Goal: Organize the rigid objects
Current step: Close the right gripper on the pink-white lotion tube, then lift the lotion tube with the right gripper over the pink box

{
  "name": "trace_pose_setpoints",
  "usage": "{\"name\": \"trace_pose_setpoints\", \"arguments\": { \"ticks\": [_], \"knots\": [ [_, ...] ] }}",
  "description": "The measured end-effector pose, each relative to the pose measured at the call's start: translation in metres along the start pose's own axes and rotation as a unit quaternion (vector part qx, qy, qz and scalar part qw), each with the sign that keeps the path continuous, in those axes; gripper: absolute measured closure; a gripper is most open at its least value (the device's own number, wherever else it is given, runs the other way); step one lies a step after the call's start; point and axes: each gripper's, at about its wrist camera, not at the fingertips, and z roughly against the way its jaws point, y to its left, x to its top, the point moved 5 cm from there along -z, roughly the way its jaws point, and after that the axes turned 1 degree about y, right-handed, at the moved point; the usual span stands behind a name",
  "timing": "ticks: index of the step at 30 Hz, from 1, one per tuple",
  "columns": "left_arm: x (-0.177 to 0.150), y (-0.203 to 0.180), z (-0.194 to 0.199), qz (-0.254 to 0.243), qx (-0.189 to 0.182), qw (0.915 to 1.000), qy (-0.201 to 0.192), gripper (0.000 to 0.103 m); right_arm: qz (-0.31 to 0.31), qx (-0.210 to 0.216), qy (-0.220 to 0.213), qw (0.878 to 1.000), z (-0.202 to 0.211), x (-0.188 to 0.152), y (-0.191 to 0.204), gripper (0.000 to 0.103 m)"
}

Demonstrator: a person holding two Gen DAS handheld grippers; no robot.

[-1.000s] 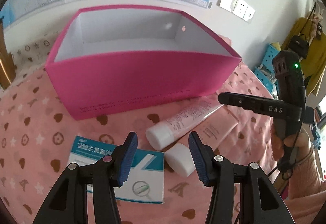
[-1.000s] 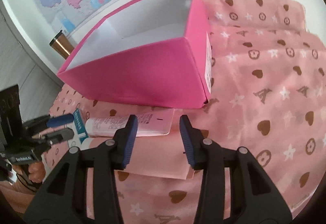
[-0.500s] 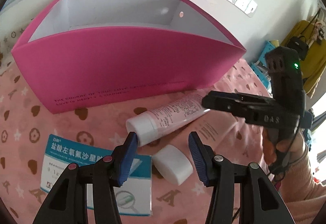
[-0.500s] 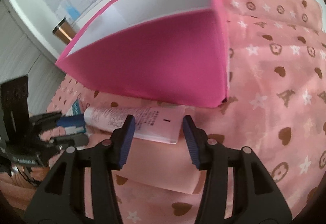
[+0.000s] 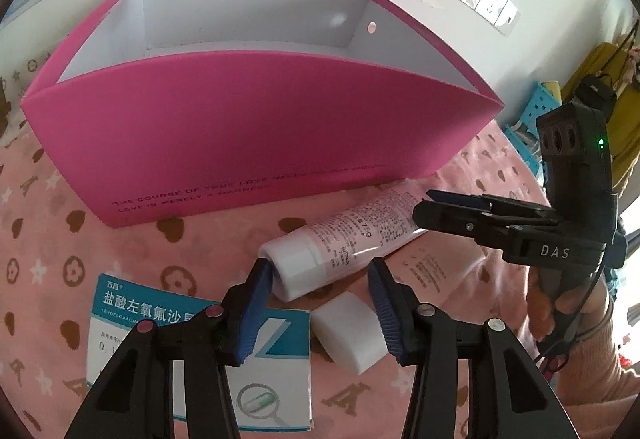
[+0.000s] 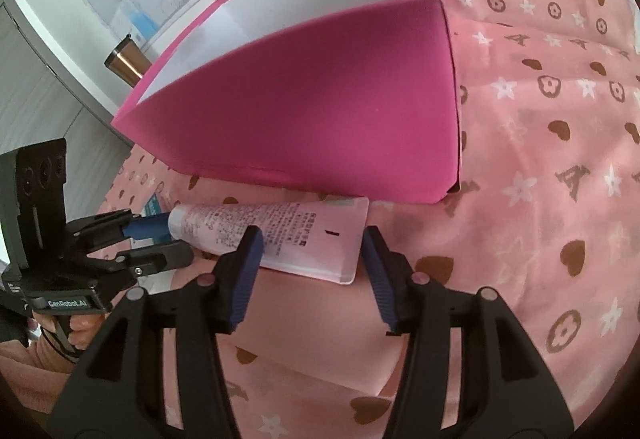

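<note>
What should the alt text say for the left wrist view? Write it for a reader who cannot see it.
The left tongs, closing, frame the white cap end of a pink tube lying on a pink patterned cloth before an empty pink box. A white block and a blue-and-white medicine box lie nearer; the right tongs reach the tube's far end.

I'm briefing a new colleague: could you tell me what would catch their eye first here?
The big pink box stands open-topped on the patterned pink cloth. A pink tube lies before it, each end framed by an open gripper. A medicine carton lies nearby.
</note>
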Motion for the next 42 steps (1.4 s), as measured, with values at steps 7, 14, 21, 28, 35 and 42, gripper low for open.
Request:
{"name": "trace_pose_setpoints", "arguments": {
  "ticks": [7,14,21,28,35,42],
  "knots": [
    [0.000,-0.008,0.017,-0.010,-0.001,0.9997,-0.022,0.052,0.012,-0.005,-0.022,1.000,0.018,-0.001,0.012,0.049],
    [0.005,-0.019,0.049,-0.024,-0.002,0.9981,-0.056,0.052,0.037,-0.005,-0.054,0.998,0.048,0.006,0.030,0.049],
    [0.028,-0.034,0.078,-0.049,0.003,0.9938,-0.100,0.052,0.061,-0.012,-0.099,0.993,0.080,0.028,0.047,0.049],
    [0.061,-0.040,0.081,-0.063,0.013,0.9906,-0.121,0.052,0.076,-0.025,-0.124,0.989,0.091,0.054,0.048,0.049],
    [0.089,-0.033,0.069,-0.064,0.031,0.9896,-0.125,0.052,0.068,-0.042,-0.120,0.990,0.079,0.077,0.035,0.049],
    [0.102,-0.024,0.048,-0.055,0.030,0.9922,-0.107,0.052,0.060,-0.058,-0.105,0.991,0.067,0.089,0.023,0.049]
  ]
}}
